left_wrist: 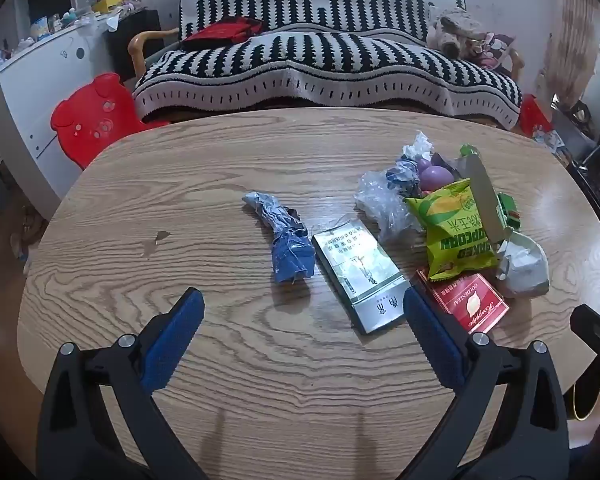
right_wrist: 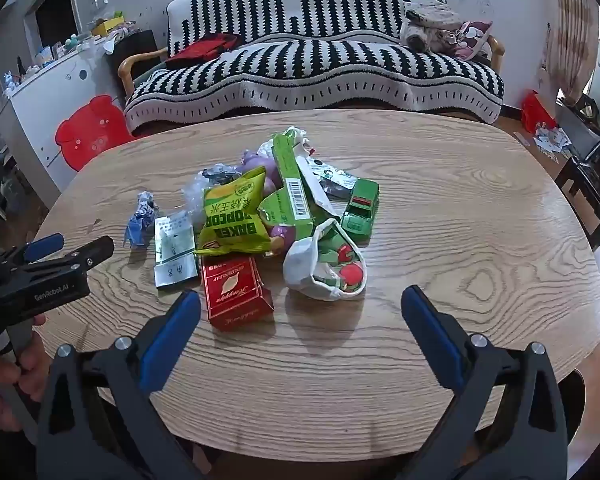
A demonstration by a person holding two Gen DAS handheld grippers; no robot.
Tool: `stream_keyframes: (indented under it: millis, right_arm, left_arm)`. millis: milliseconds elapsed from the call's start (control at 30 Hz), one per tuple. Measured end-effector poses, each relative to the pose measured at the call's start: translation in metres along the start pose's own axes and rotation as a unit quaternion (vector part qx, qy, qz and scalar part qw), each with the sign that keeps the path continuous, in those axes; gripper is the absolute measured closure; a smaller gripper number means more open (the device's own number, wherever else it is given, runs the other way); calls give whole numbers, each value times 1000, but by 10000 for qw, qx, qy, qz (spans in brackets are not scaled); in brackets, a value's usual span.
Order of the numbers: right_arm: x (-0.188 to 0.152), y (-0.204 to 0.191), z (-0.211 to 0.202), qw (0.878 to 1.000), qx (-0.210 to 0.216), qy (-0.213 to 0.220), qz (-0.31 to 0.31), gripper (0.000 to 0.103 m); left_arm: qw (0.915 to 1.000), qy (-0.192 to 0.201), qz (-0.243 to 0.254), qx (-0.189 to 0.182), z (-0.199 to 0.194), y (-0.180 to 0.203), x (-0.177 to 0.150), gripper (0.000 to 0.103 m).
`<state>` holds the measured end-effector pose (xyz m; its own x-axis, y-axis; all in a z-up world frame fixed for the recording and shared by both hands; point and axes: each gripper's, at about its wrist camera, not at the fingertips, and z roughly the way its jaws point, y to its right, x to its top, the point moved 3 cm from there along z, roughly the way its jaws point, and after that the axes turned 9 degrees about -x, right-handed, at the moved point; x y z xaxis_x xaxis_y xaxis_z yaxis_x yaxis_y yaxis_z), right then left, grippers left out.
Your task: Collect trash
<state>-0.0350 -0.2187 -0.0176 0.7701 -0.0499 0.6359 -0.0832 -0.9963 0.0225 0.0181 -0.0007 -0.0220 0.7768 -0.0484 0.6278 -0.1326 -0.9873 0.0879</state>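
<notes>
Here we look down on a wooden oval table (right_wrist: 460, 208) with a black-and-white striped sofa (right_wrist: 312, 68) behind it. Our litter sits heaped mid-table: a yellow-green popcorn bag (right_wrist: 234, 216) lies on top of a long green carton (right_wrist: 292, 184), with a red cigarette pack (right_wrist: 236, 294) touching its near edge and a silver pack (right_wrist: 174, 250) just beside that. A crushed paper cup (right_wrist: 326, 264) printed with red fruit lies on its side at the heap's near right, a green toy car (right_wrist: 360, 208) behind it. A crumpled blue wrapper (left_wrist: 286, 240) lies apart, left of the silver pack. Both tools hang above the near edge, released and empty: our left gripper (left_wrist: 302, 312) has its blue pads wide apart before the wrapper and silver pack, and our right gripper (right_wrist: 300, 312) is spread just as wide, before the red pack and cup.
</notes>
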Motion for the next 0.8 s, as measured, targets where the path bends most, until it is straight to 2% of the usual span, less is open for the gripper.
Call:
stream_keyframes:
  millis: [800]
  right_arm:
    - [1,6,-3,9999,37,36,119,6]
  left_arm:
    - [10000,-82,-10,-31,2,-1,-1,6]
